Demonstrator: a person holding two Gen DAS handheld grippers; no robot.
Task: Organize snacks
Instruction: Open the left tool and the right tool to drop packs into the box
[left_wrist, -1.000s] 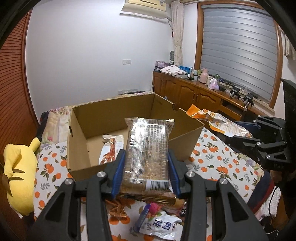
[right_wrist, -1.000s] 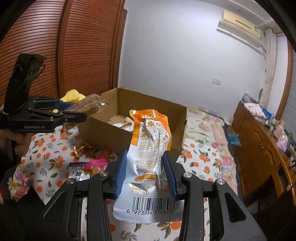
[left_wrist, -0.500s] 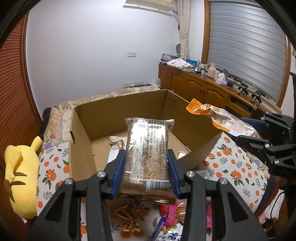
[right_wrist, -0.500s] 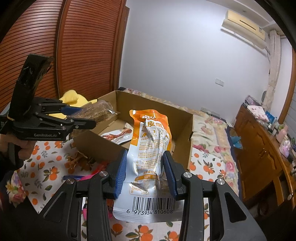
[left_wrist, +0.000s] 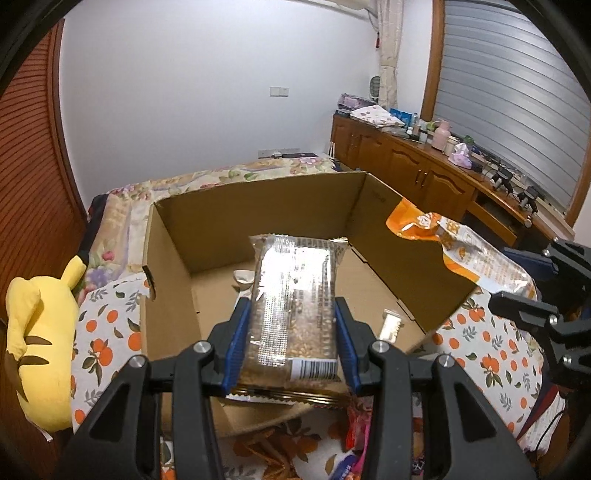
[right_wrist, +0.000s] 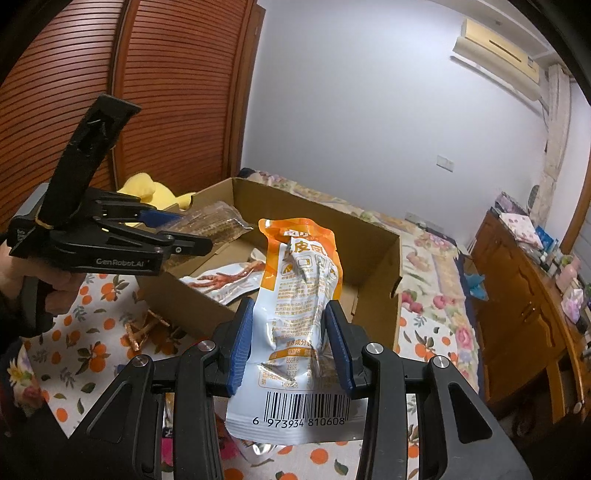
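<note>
My left gripper (left_wrist: 291, 332) is shut on a clear pack of brown grain bars (left_wrist: 295, 295) and holds it over the open cardboard box (left_wrist: 258, 206); it also shows in the right wrist view (right_wrist: 177, 232). My right gripper (right_wrist: 290, 339) is shut on an orange and white snack pouch (right_wrist: 299, 295), held above the box's near right corner; the pouch shows in the left wrist view (left_wrist: 454, 243). Inside the box lie a chicken-feet packet (right_wrist: 221, 282) and a small sachet (left_wrist: 390, 325).
The box sits on a bed with an orange-print cover (left_wrist: 491, 354). Loose snack packets (right_wrist: 144, 328) lie in front of the box. A yellow plush toy (left_wrist: 33, 332) lies at the left. A wooden cabinet (left_wrist: 424, 173) runs along the right wall.
Both grippers have moved forward toward the box with their packs. The grain bar pack now hangs over the box interior, and the pouch is closer to the box's right wall.
</note>
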